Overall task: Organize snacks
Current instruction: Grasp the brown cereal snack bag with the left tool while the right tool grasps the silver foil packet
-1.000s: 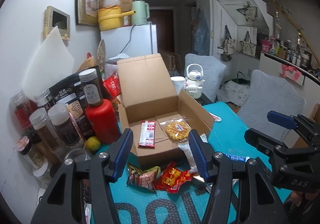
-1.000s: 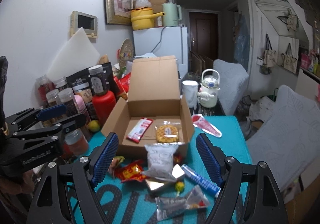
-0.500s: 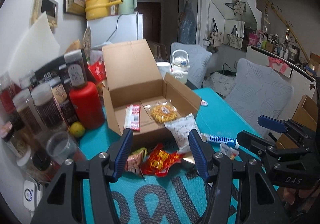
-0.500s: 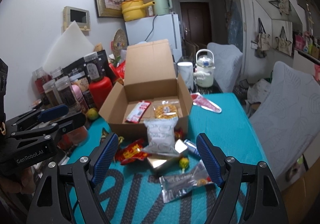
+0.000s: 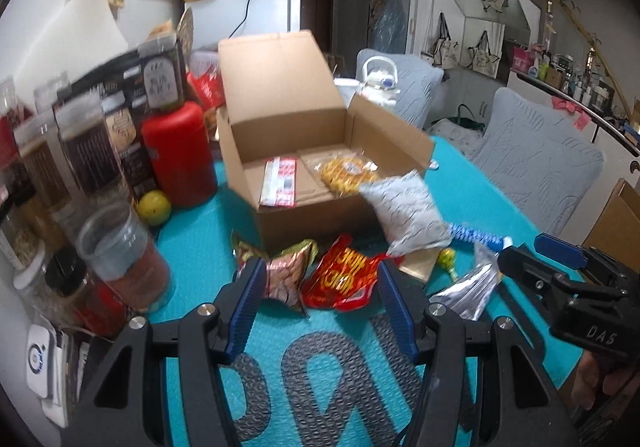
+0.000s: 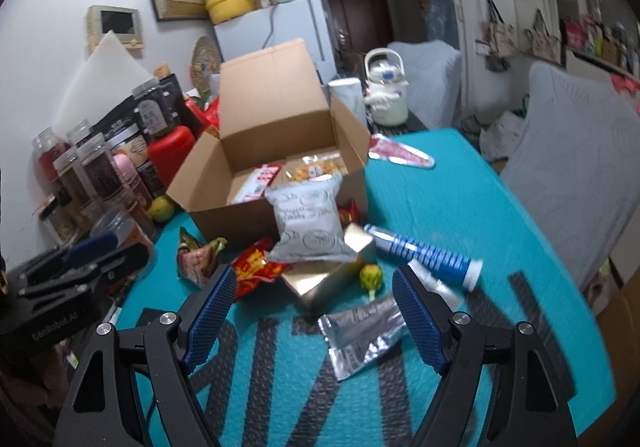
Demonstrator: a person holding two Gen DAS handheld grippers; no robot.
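Snacks lie loose on the teal mat in front of an open cardboard box, which serves as the landmark for the rest. Inside the box sit a red-and-white wrapped bar and a clear packet of yellow biscuits. A white pillow bag leans against the box's front wall, its top edge reaching the rim. Just in front of the box, toward the cameras, lie a green-and-pink packet, a red packet, a gold foil box and a yellow lollipop. A blue-and-white tube lies to the right of the box's front corner, and a silver foil sachet lies nearer the cameras than the gold box. To the left of the box stand a red bottle, a lime and a crowd of clear jars. The left gripper hangs above the green-and-pink and red packets, its jaws partly parted and holding nothing. The right gripper hangs above the silver sachet with jaws spread wide and empty.
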